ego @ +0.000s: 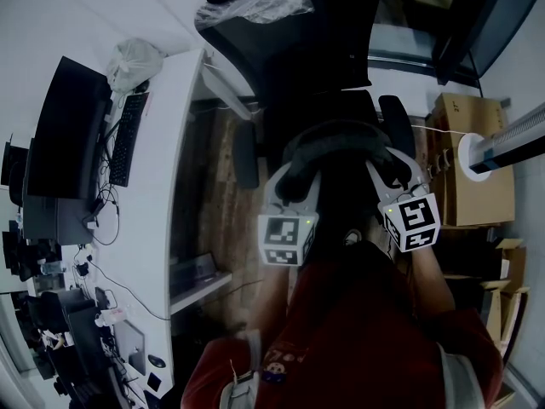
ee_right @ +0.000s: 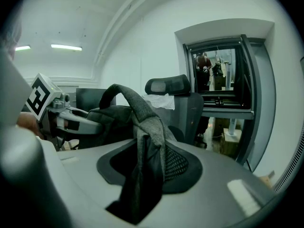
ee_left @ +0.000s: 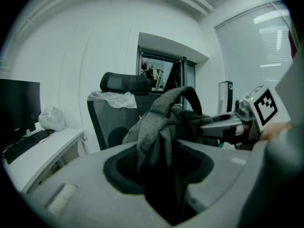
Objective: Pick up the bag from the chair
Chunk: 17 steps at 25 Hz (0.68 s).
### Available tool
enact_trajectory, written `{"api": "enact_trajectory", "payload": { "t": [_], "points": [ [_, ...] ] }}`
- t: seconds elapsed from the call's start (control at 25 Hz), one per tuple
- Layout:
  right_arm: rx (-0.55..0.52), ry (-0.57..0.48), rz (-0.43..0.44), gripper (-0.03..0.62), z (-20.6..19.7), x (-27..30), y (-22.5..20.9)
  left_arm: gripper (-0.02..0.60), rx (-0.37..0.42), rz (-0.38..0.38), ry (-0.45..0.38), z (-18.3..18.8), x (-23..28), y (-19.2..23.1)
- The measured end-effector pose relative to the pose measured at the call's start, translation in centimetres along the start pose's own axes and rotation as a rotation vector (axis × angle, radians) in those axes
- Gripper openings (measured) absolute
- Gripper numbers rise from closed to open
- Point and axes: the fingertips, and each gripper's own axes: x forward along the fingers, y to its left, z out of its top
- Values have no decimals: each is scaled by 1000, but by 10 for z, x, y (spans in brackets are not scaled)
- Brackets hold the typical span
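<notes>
A dark grey bag hangs between my two grippers, lifted in front of the black office chair. My left gripper is shut on a bunch of the bag's grey fabric, which fills its jaws in the left gripper view. My right gripper is shut on a grey strap with mesh backing. The bag's top handle arches up between them. Each gripper view shows the other gripper beyond the bag. The bag's lower part is hidden in the dark.
A white desk runs along the left with a monitor, a keyboard and a plastic bag. Clear plastic wrap covers the chair's headrest. Cardboard boxes stand at the right.
</notes>
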Motion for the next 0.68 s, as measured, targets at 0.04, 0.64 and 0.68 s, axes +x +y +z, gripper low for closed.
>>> {"api": "enact_trajectory", "payload": {
  "t": [0.04, 0.64, 0.68],
  "points": [
    [0, 0, 0, 133, 0, 0, -1, 170, 0, -1, 0, 1, 1, 0],
    [0, 4, -8, 133, 0, 8, -14, 169, 4, -2, 6, 3, 16, 1],
    [0, 5, -8, 133, 0, 9, -15, 169, 1, -1, 9, 3, 17, 1]
  ]
}}
